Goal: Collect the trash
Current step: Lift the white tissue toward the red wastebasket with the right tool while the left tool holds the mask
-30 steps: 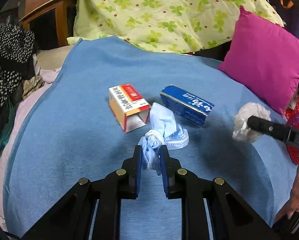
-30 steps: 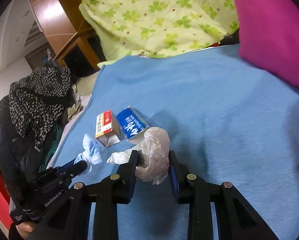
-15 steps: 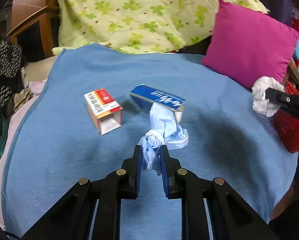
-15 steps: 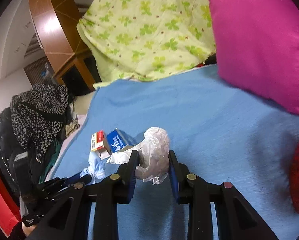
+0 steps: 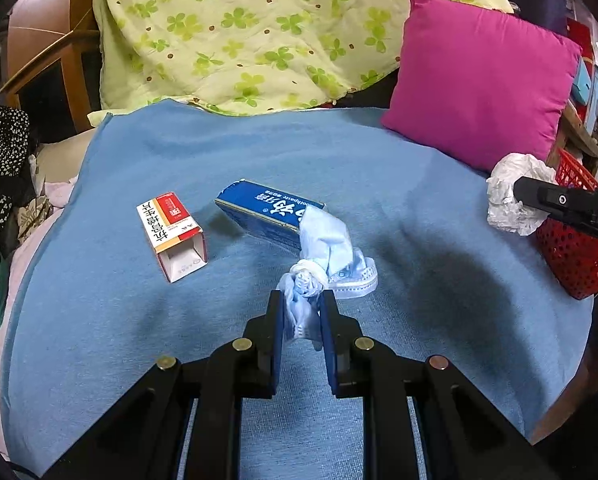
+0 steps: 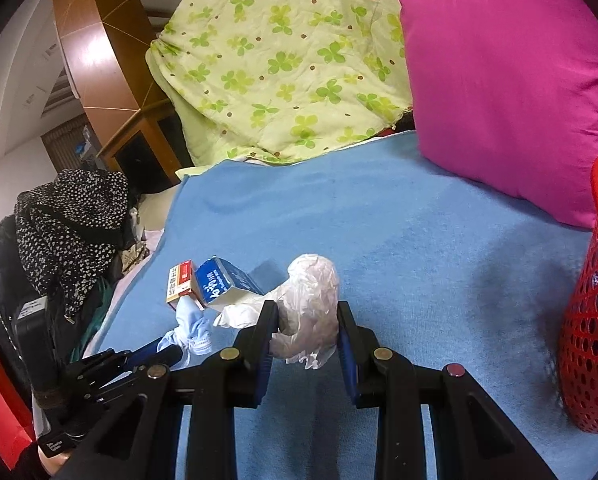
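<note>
My left gripper [image 5: 301,312] is shut on a crumpled blue face mask [image 5: 327,252] and holds it above the blue blanket [image 5: 139,320]. My right gripper [image 6: 307,322] is shut on a crumpled white plastic wad [image 6: 311,304], which also shows in the left wrist view [image 5: 511,196] beside the red mesh basket [image 5: 575,248]. The basket stands at the right edge of the right wrist view [image 6: 595,320]. A red and white box [image 5: 173,230] and a blue toothpaste box [image 5: 265,210] lie on the blanket. The mask [image 6: 193,326] and the left gripper [image 6: 155,354] show at lower left in the right wrist view.
A magenta pillow [image 5: 479,84] leans at the back right, next to the basket. A green clover quilt [image 5: 259,32] is piled at the back. A black spotted cloth [image 6: 71,224] hangs off the left side of the bed.
Both grippers have moved right with their loads. The white wad has gone from over the blanket to beside the red basket. The mask has lifted away from the two boxes.
</note>
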`<action>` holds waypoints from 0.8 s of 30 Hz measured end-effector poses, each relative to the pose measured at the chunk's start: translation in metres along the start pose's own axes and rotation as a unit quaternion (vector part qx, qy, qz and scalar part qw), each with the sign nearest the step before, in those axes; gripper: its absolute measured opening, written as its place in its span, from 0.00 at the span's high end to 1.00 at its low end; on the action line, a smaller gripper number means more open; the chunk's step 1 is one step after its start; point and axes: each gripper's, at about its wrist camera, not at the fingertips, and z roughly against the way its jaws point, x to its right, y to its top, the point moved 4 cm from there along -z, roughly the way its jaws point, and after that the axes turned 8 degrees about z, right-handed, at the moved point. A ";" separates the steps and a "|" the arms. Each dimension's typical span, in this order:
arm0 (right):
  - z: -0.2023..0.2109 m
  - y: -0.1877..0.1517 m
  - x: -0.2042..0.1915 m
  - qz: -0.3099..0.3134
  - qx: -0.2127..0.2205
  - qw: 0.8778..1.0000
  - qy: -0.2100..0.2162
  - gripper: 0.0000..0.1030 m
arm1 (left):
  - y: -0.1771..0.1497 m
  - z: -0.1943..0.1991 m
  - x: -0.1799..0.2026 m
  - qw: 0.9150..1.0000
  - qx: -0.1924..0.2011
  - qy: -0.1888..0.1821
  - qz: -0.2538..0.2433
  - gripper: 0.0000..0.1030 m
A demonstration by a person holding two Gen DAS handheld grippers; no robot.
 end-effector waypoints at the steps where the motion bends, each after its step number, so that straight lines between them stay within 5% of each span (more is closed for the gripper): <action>1: 0.000 0.000 0.001 -0.001 0.000 1.000 -0.001 0.70 | 0.000 -0.001 -0.001 1.000 -0.001 0.001 0.001 0.82; 24: -0.024 -0.015 0.004 -0.009 -0.055 0.998 -0.013 0.70 | -0.002 -0.014 0.003 0.999 -0.031 0.012 0.009 0.82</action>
